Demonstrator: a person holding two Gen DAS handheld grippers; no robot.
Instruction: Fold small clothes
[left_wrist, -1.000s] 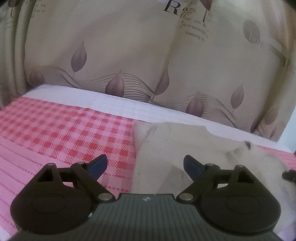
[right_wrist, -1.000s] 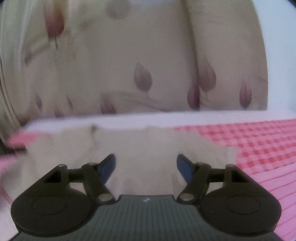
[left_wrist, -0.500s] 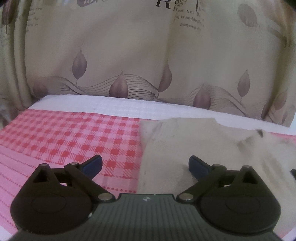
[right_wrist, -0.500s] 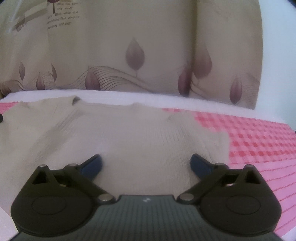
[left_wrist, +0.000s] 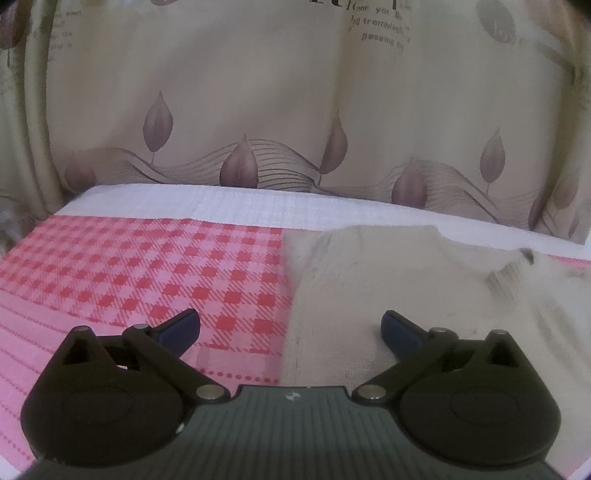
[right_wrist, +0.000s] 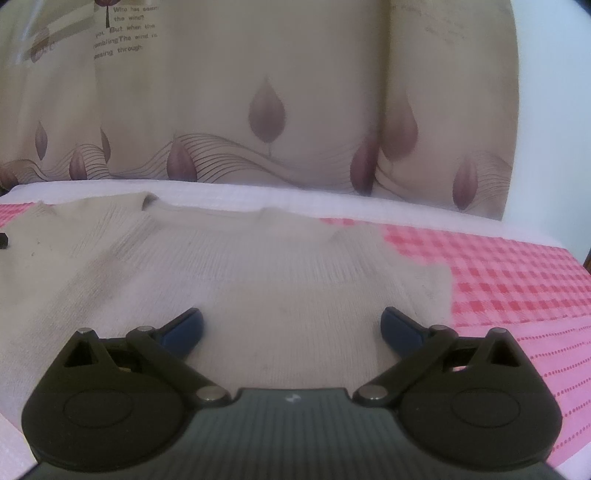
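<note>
A cream knit sweater (right_wrist: 258, 266) lies spread flat on a red and pink checked cloth (right_wrist: 498, 266). My right gripper (right_wrist: 291, 326) hovers over the sweater's near part, open wide, with nothing between its blue pads. In the left wrist view the same sweater (left_wrist: 406, 288) fills the right half. Its left edge runs down between the fingers of my left gripper (left_wrist: 290, 326). That gripper's jaws are opening. Only cloth and sweater lie beneath them, and nothing is pinched.
A white textured strip (left_wrist: 221, 206) borders the far side of the checked cloth (left_wrist: 129, 273). Behind it hangs a beige curtain (left_wrist: 258, 110) with leaf prints. A small dark object (right_wrist: 3, 240) shows at the left edge of the right wrist view.
Both grippers' jaws have spread wider. The right wrist view has lost its blur and now looks down over the flat sweater. The left view shifted slightly, showing more of the sweater.
</note>
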